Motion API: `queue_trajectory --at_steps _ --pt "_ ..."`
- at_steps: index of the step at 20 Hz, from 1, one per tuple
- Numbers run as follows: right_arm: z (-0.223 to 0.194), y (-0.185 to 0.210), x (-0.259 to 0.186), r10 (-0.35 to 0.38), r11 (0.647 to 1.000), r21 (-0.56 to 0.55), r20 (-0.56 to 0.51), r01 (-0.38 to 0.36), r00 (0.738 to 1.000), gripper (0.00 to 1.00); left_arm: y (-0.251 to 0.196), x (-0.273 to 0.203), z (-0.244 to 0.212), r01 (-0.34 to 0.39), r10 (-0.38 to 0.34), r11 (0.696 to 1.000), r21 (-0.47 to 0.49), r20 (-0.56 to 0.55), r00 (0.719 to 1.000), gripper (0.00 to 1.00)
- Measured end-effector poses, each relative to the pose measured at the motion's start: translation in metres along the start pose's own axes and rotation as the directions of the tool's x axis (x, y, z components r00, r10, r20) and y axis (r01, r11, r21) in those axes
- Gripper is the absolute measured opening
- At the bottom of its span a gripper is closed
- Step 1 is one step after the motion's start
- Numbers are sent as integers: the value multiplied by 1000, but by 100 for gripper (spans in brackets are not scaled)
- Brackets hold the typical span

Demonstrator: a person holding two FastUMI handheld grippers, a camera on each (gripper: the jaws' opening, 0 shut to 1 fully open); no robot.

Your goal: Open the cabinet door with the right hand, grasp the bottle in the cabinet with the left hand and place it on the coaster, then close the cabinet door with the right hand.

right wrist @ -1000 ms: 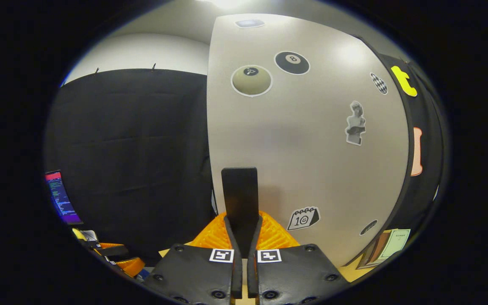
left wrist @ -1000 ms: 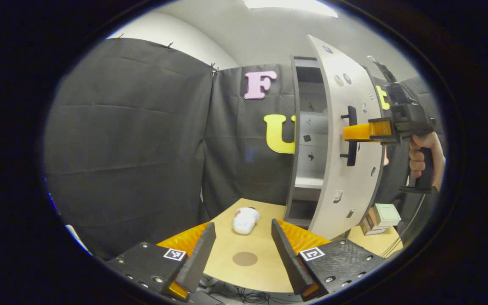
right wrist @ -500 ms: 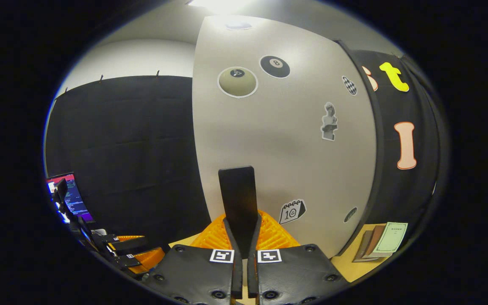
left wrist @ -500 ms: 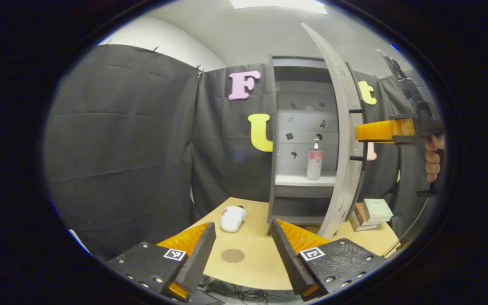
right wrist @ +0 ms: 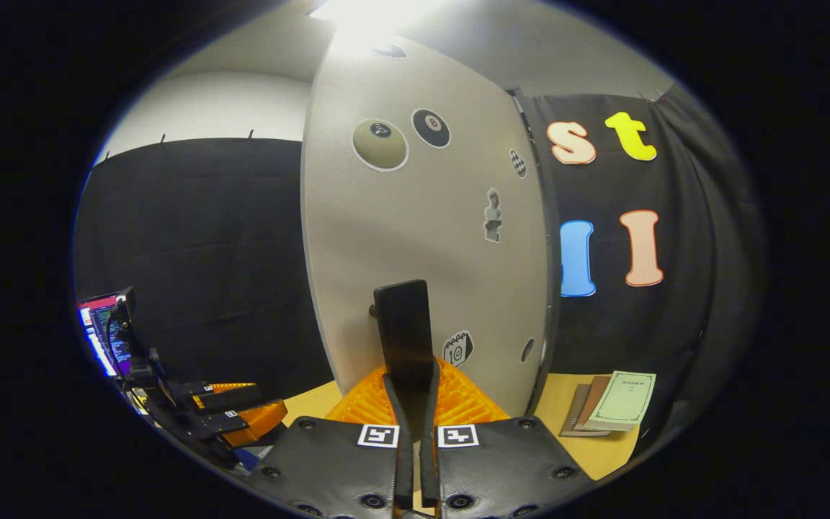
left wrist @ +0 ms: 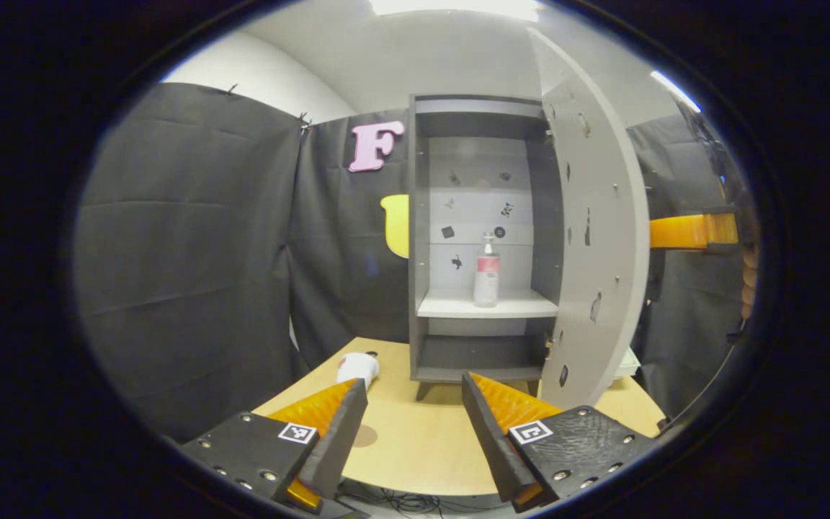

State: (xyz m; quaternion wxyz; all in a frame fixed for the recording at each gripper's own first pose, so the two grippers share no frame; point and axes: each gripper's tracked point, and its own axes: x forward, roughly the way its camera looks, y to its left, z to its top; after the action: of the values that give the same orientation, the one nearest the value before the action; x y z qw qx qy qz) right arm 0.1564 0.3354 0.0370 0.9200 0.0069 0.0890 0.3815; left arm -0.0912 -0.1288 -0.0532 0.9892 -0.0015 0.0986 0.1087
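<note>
Left tongs, left gripper view: your fingers stand wide apart with nothing between them, low over the near edge of the desk. Bottle: upright on the middle shelf of the cabinet, straight ahead of these tongs and above their line, slightly to the right of centre, well apart from them. Long axis vertical, so your fingers would have to meet it from either side of the body. Cabinet door: swung wide on the right, its inner face toward you, clear of the path to the shelf. Coaster: flat brown disc on the desk, just beside your left finger, far nearer to you than the bottle. A white object lies on the desk left of the cabinet foot. Your other tool shows past the door's outer edge.

Right tongs, right gripper view: fingers drawn close together on the dark door handle, which stands upright between them against the stickered outer face of the door. Some booklets lie on the desk at lower right.

Judgement: the door looks open enough; your left hand is the nearer to the bottle, and the reach runs forward and up into the shelf
</note>
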Motion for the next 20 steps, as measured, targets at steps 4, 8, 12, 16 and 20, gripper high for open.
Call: queue_trajectory --at_steps 4,8,12,16,20 --pt "1 -6 1 -81 997 3 20 81 996 5 -32 9 14 65 -65 998 -12 19 998 82" --pt "2 -15 2 -196 980 42 41 194 980 4 -54 14 14 115 -115 993 -13 15 993 80" --pt "5 -13 5 -195 976 107 45 189 980 1 -62 23 9 148 -148 989 -3 -7 989 80" --pt "7 -25 -4 -278 960 33 43 277 959 5 -47 35 4 162 -162 987 -17 -13 987 80" --pt "-1 -18 -18 -297 952 82 -7 296 955 4 -18 61 -5 173 -176 983 -58 -36 984 80"
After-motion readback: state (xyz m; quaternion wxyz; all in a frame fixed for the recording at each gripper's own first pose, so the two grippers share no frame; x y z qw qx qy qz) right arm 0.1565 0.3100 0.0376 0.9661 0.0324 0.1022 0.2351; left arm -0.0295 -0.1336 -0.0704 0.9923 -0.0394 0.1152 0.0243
